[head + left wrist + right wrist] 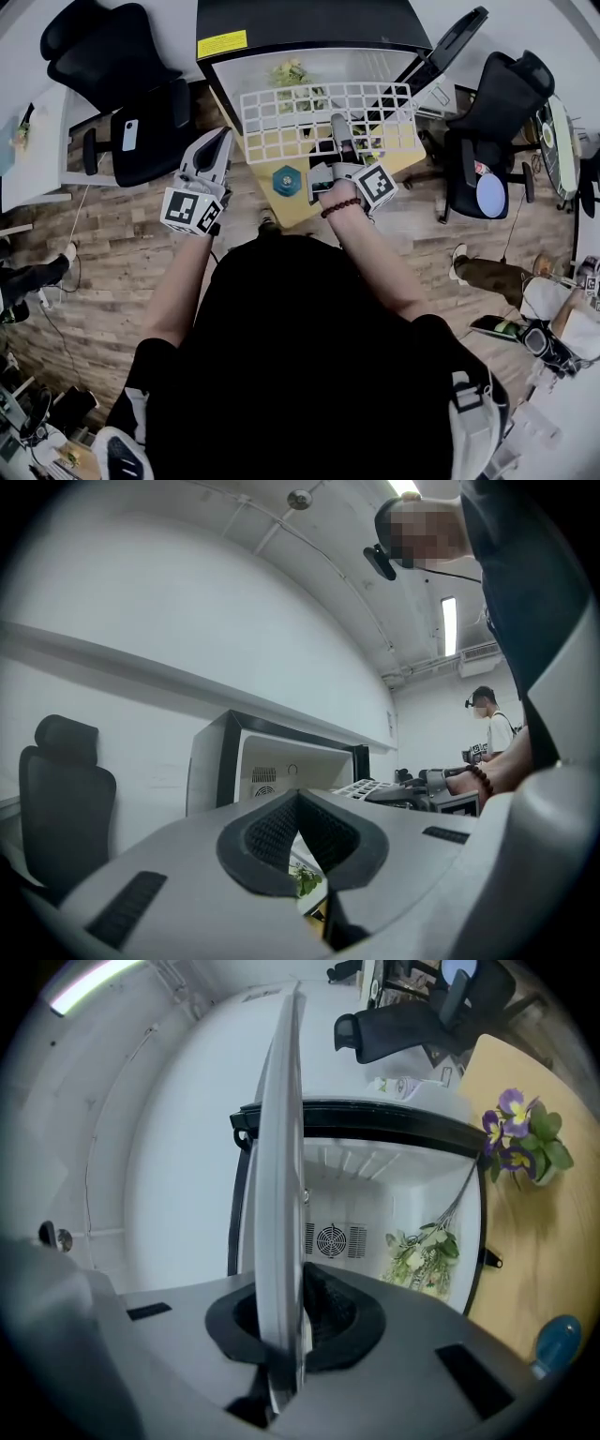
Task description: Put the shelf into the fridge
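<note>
Holds the white wire shelf [323, 117] by its near edge in the right gripper [339, 131], pads clamped on the rim, seen edge-on in the right gripper view [281, 1194]. Keeps it roughly level above the bench [286, 214], just in front of the open fridge [309, 28], not yet inside. Judging by the open grid: light and stiff, but broad, so prone to sag or twist from a one-edge hold; probably slick on its coated wire. Best gripped mid-edge, squarely on the rim wire. Reaches forward with the right forearm, wrist straight. Carries the left gripper [220, 141] off to the left, clear of the shelf, clenched on nothing.
</note>
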The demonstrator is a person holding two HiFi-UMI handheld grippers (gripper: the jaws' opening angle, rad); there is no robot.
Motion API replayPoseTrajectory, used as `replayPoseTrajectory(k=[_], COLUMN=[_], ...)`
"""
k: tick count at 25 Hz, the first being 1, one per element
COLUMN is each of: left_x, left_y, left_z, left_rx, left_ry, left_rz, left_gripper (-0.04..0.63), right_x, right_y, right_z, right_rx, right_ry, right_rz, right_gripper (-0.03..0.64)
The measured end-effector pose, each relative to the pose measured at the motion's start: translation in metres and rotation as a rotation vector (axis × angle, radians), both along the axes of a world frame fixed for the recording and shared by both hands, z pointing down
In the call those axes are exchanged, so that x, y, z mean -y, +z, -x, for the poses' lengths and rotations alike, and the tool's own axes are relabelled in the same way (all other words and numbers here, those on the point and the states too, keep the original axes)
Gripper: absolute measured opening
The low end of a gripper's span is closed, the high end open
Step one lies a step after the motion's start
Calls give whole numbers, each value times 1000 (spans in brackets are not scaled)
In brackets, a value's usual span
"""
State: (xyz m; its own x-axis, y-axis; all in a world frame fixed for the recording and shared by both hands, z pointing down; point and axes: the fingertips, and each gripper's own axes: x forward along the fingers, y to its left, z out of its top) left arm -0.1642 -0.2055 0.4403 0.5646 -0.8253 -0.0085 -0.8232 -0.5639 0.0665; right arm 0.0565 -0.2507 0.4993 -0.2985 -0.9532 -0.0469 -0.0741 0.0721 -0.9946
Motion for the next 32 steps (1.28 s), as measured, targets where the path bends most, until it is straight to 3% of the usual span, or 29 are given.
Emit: replayPoseTrajectory(k=[8, 22, 28, 32], left_x=[-1, 3, 6, 7], left_y=[4, 6, 6, 6], left_z=[9, 15, 17, 17], left_rx=[10, 19, 19, 17], left_ry=[-9, -7, -9, -13], left_rz=[12, 23, 22, 22], left_gripper=[17, 17, 17, 17], right_x=[10, 26, 33, 33], right_y=[9, 15, 24, 24], right_z=[15, 24, 29, 29], right_rx=[111, 108, 178, 160], right_ry=[9, 8, 18, 5], right_rz=[27, 63, 97, 81], right_gripper=[41, 41, 41, 41])
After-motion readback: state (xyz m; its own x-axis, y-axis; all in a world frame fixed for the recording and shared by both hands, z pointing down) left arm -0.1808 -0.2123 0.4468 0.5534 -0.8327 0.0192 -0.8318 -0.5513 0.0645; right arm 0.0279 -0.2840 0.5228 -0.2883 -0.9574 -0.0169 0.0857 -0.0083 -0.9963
